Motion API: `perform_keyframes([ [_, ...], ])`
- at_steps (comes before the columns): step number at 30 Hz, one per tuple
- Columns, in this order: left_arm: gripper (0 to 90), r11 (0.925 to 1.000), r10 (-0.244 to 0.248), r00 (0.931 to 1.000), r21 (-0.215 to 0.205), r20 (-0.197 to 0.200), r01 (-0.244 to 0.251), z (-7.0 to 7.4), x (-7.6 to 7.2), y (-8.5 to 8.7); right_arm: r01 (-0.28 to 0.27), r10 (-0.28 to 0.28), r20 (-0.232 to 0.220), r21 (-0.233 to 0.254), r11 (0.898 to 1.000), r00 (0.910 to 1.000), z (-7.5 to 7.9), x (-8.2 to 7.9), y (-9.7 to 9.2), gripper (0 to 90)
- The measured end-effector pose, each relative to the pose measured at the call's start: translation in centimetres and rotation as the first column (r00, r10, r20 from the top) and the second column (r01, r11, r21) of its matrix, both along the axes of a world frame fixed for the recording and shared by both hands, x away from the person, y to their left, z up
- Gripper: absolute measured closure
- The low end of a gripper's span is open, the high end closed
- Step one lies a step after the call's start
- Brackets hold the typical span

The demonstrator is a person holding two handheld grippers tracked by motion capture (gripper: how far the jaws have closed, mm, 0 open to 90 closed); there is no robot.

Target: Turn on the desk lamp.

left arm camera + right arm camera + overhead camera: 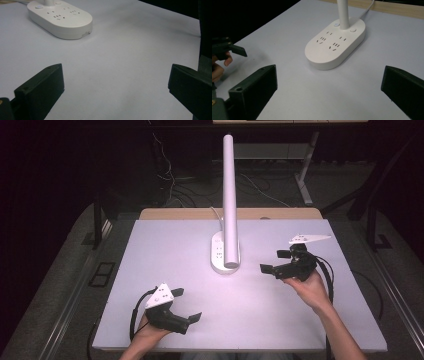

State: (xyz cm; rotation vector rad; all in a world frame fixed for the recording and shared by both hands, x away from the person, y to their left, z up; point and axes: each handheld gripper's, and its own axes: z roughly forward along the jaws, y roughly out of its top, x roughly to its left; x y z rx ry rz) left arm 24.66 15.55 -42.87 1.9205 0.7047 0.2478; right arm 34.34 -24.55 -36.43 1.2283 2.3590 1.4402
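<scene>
A white lamp base with sockets (223,255) stands in the middle of the white table (150,265), and a white lamp arm (229,195) rises from it. My left gripper (187,305) rests near the front left, open and empty, pointing right toward the base. In the left gripper view its jaws (115,85) stand wide apart over bare table, with the base (62,20) farther off. My right gripper (273,261) hovers just right of the base, open with nothing in it. In the right gripper view (329,85) the base (334,47) lies ahead between the spread jaws.
A white cord (217,215) runs from the base to the table's back edge, where a wooden strip (190,213) shows. The person's left hand (218,71) appears at the left of the right gripper view. Dark floor with cables and desk legs surrounds the table.
</scene>
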Motion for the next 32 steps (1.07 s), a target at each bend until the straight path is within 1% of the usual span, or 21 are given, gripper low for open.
perform_keyframes([
  [4,0.0,1.0000,-0.004,1.0000,0.004,0.002,0.004,0.0,0.0,0.0,0.001,-0.001,0.000,0.003,1.000,1.0000,-0.6,-1.4,-0.5,0.2],
  [6,0.0,1.0000,-0.001,1.0000,0.005,0.002,0.001,0.0,0.0,0.0,0.011,-0.011,-0.008,0.015,1.000,0.9999,-1.2,-2.5,-1.0,0.2],
  [7,0.0,1.0000,-0.001,1.0000,0.006,0.002,0.001,0.0,0.0,0.0,0.011,-0.011,-0.008,0.015,1.000,0.9999,-1.2,-2.5,-1.0,0.2],
  [10,0.0,1.0000,0.000,1.0000,0.005,0.001,0.000,0.0,0.0,0.0,0.025,-0.025,-0.009,0.017,1.000,0.9996,-1.9,-3.5,-1.5,0.2],
  [14,0.0,1.0000,0.002,1.0000,0.004,0.000,-0.002,0.0,0.0,0.0,0.036,-0.036,-0.003,0.007,0.999,0.9994,-2.7,-4.8,-2.0,0.2],
  [18,0.0,1.0000,0.003,1.0000,0.004,-0.001,-0.003,0.0,0.0,0.0,0.051,-0.051,0.004,0.016,0.999,0.9987,-3.4,-6.2,-2.5,0.2],
  [20,0.0,1.0000,0.001,1.0000,0.003,-0.002,-0.001,0.0,0.0,-0.1,0.051,-0.051,0.000,0.008,0.999,0.9987,-3.9,-6.8,-2.8,0.2],
  [23,0.0,1.0000,0.002,1.0000,0.000,-0.001,-0.002,0.0,0.1,-0.1,0.057,-0.056,0.010,-0.012,0.998,0.9984,-4.5,-7.8,-3.0,0.2],
  [24,0.0,1.0000,0.002,1.0000,0.000,-0.001,-0.002,0.0,0.1,-0.1,0.059,-0.059,0.003,-0.017,0.998,0.9983,-4.6,-8.0,-3.0,0.2],
  [28,0.0,1.0000,0.005,1.0000,0.000,-0.004,-0.005,0.0,0.1,-0.1,0.068,-0.068,0.016,-0.023,0.997,0.9976,-4.8,-8.9,-3.4,0.2],
  [32,0.0,1.0000,0.006,1.0000,0.000,-0.005,-0.006,-0.1,0.2,-0.1,0.076,-0.075,0.013,-0.025,0.997,0.9971,-5.2,-9.4,-3.7,0.2],
])
